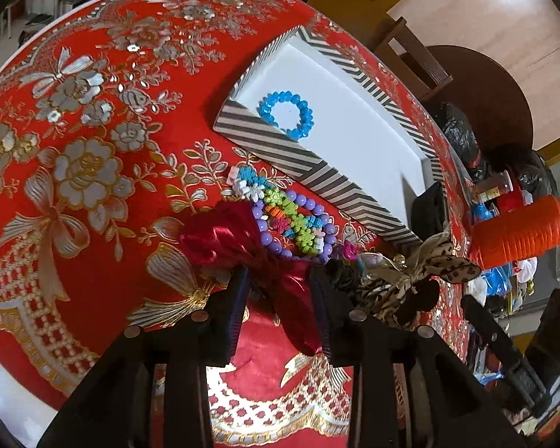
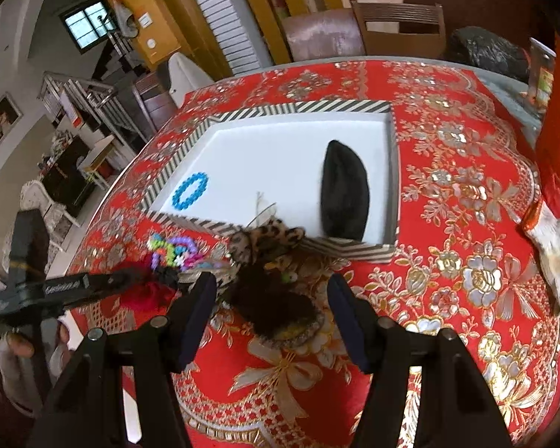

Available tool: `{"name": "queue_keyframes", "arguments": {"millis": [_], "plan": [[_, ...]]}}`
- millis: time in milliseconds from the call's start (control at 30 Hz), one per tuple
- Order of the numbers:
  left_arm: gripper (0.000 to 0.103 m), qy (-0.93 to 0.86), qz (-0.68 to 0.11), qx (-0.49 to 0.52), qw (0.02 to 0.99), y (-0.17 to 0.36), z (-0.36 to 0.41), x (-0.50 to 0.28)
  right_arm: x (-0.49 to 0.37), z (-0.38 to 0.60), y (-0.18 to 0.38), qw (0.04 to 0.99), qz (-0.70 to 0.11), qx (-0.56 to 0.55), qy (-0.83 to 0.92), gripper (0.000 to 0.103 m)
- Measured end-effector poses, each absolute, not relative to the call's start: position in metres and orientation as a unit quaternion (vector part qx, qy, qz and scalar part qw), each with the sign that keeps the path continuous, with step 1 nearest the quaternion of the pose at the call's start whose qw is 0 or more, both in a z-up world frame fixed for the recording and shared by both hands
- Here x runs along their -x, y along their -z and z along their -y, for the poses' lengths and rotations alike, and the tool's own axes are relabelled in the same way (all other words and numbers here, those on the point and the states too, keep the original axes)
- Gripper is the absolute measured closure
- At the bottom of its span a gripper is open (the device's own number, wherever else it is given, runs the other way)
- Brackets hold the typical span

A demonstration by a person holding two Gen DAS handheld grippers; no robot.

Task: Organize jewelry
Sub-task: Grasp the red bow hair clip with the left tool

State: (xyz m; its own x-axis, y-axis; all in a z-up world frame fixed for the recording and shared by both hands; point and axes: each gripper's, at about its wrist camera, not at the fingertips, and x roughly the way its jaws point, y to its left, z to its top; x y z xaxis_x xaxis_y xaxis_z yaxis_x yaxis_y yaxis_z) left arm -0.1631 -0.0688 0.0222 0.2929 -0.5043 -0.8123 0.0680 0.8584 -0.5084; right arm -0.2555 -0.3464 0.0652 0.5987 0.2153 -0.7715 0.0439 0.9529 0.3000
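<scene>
A pile of hair ties and bracelets lies in front of a striped tray. A red satin scrunchie sits between the fingers of my left gripper, and the jaws stand open around it. Beside it lie a purple bead bracelet and a multicoloured braided bracelet. My right gripper is open wide over a dark furry scrunchie. A leopard-print scrunchie rests against the tray rim. Inside the tray are a blue bead bracelet and a black fabric piece.
The red embroidered cloth covers a round table whose edge runs close on the left. An orange thread cone and black bags crowd the far side. Chairs stand behind the table. A hand holds the left gripper.
</scene>
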Motion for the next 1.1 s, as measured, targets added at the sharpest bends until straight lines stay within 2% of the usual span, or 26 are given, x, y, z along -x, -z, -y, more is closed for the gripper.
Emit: {"name": "queue_keyframes", "arguments": {"millis": [200, 467, 500, 567, 600, 633, 667, 733, 867, 900, 1100], "plan": [[0.072, 0.18, -0.573, 0.183, 0.778, -0.014, 0.074, 0.161, 0.255, 0.348, -0.046, 0.87, -0.469, -0.145, -0.042, 0.038], [0.073, 0.179, -0.57, 0.173, 0.783, -0.014, 0.077, 0.161, 0.245, 0.337, -0.042, 0.882, -0.455, -0.107, -0.053, 0.038], [0.073, 0.179, -0.569, 0.172, 0.784, -0.014, 0.079, 0.16, 0.241, 0.333, -0.04, 0.882, -0.457, -0.097, -0.058, 0.042], [0.083, 0.179, -0.569, 0.173, 0.783, -0.013, 0.077, 0.16, 0.234, 0.326, -0.037, 0.883, -0.458, -0.073, -0.07, 0.063], [0.085, 0.179, -0.569, 0.174, 0.783, -0.012, 0.076, 0.16, 0.231, 0.322, -0.035, 0.884, -0.458, -0.06, -0.074, 0.08], [0.088, 0.18, -0.568, 0.175, 0.784, -0.013, 0.075, 0.16, 0.229, 0.32, -0.033, 0.884, -0.457, -0.054, -0.077, 0.086], [0.093, 0.183, -0.564, 0.175, 0.786, -0.015, 0.074, 0.16, 0.23, 0.32, -0.034, 0.885, -0.455, -0.055, -0.079, 0.087], [0.095, 0.188, -0.55, 0.169, 0.796, -0.023, 0.07, 0.163, 0.234, 0.323, -0.041, 0.887, -0.449, -0.068, -0.086, 0.094], [0.097, 0.202, -0.537, 0.161, 0.803, -0.037, 0.065, 0.166, 0.248, 0.332, -0.067, 0.9, -0.414, -0.094, -0.097, 0.097], [0.098, 0.204, -0.533, 0.158, 0.805, -0.04, 0.064, 0.168, 0.251, 0.333, -0.074, 0.905, -0.404, -0.093, -0.099, 0.102], [0.098, 0.212, -0.518, 0.156, 0.814, -0.057, 0.057, 0.174, 0.256, 0.334, -0.092, 0.913, -0.391, -0.072, -0.091, 0.102]]}}
